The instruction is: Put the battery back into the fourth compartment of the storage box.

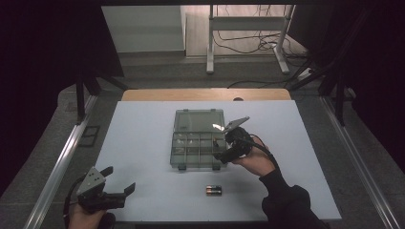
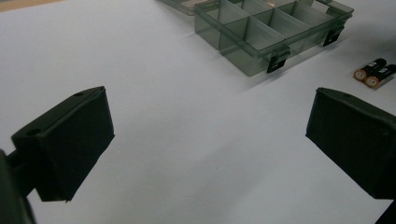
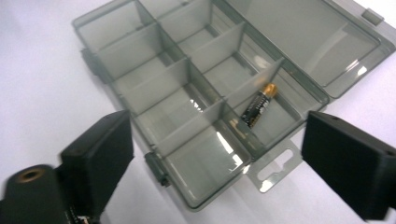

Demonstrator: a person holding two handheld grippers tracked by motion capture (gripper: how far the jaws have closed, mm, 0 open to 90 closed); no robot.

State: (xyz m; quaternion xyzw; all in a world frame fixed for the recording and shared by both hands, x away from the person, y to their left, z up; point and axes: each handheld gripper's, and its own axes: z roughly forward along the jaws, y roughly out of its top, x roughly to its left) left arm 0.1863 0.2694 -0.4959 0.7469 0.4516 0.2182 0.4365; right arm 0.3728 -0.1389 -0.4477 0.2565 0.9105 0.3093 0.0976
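Seen from the high view, a clear plastic organiser box [image 1: 197, 144] lies open in the middle of the white worktop [image 1: 143, 143], its lid folded back away from the person, while the right gripper [image 1: 225, 151] hovers at the box's right edge and the left gripper [image 1: 118, 180] waits well apart near the worktop's front left corner, fingers spread and empty. Two batteries [image 1: 214, 191] lie side by side on the worktop just in front of the box. The left gripper view looks across bare worktop between its own open fingers [image 2: 70, 144] toward the box's front wall and black latches [image 2: 278, 59], with the battery pair [image 2: 375, 72] off to the right (their copper-coloured ends face the camera). The right gripper view supplies what the other two do not make plain: a single battery [image 3: 259, 105] already lies slantwise in one compartment at the box's hanger-tab end, and the right gripper's fingers [image 3: 100, 154] stand wide apart above the tray, holding nothing. As a judgement, the loose batteries should be light, rigid and smooth, round enough to roll or slip, so a pinch across the middle of the barrel looks safest; the thin dividers [image 3: 210, 44] leave little room, so a release from just above a compartment seems wiser than reaching in.
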